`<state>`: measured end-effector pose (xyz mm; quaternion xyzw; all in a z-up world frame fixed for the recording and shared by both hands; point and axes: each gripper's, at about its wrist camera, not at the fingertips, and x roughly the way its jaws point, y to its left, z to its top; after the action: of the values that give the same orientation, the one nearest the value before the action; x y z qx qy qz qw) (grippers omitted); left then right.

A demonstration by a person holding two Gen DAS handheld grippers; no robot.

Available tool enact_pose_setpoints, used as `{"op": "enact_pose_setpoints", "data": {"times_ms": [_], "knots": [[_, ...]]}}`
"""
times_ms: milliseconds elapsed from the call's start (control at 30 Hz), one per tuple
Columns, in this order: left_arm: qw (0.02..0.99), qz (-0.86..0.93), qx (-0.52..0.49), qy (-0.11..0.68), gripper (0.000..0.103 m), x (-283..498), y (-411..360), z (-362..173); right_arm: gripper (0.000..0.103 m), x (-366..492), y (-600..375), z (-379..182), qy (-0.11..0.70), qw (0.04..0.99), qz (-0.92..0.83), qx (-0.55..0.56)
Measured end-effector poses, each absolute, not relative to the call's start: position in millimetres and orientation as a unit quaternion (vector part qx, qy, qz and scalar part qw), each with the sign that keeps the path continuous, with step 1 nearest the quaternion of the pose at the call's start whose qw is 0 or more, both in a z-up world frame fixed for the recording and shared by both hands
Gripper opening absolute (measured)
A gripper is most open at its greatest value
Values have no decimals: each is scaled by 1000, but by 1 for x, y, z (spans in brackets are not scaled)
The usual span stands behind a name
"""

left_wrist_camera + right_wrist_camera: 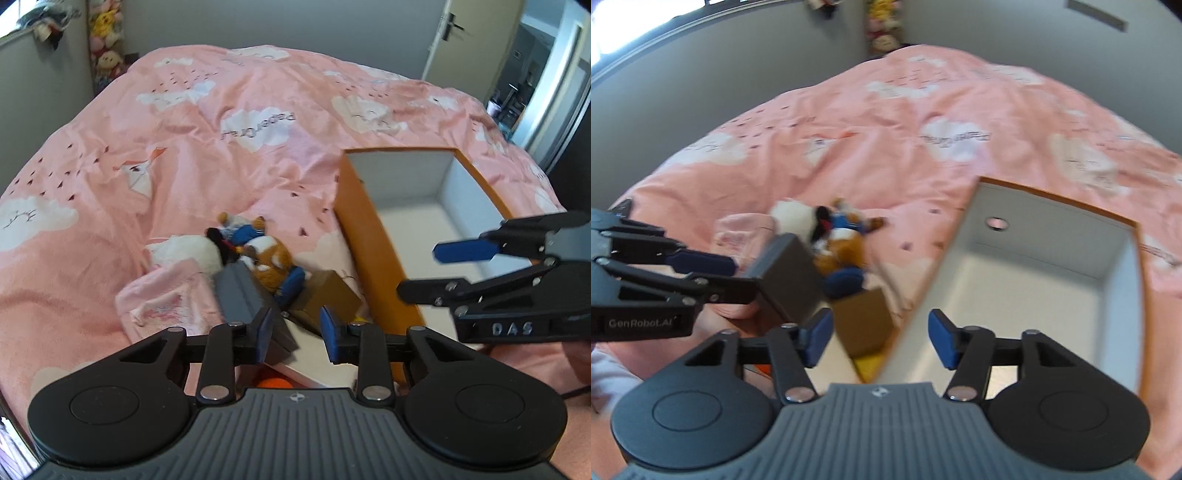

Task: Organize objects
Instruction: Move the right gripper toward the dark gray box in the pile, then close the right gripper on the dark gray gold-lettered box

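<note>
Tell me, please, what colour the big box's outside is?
Orange, with a white inside; clearest in the left wrist view.

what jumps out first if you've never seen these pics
The pink cloud-print duvet fills both views. On it, right of centre, lies an orange box with a bare white inside, open side up. Left of the box sits a heap of plush toys, and the left gripper has a grey box between its fingers.

Bed [229,110]: covered by a pink duvet printed with white clouds | Walls [332,22]: grey | Door [447,40]: white, open at right | Window [635,29]: daylight admitted at left | Corner: soft toys [105,33] stacked
</note>
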<state>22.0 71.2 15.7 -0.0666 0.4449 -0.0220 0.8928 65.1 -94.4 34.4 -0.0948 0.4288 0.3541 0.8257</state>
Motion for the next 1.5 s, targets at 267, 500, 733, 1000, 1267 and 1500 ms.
{"op": "enact_pose_setpoints", "data": {"times_ms": [267,500,733,1000,1267,1500], "knots": [[869,2,-144,474,53,44,103,-5,54,81,-40,7,456,784,391,-157],[850,12,-176,496,56,63,111,-24,54,93,-21,-11,461,761,407,-207],[846,13,-179,502,46,73,111,-32,54,99,-10,-22,471,752,411,-211],[854,1,-172,491,37,69,108,-31,54,100,-9,-24,477,751,408,-206],[846,-47,-209,489,36,64,106,-27,54,92,-11,-22,478,749,406,-215],[834,-61,-233,497,33,66,104,-38,55,99,-27,-13,482,761,387,-196]]}}
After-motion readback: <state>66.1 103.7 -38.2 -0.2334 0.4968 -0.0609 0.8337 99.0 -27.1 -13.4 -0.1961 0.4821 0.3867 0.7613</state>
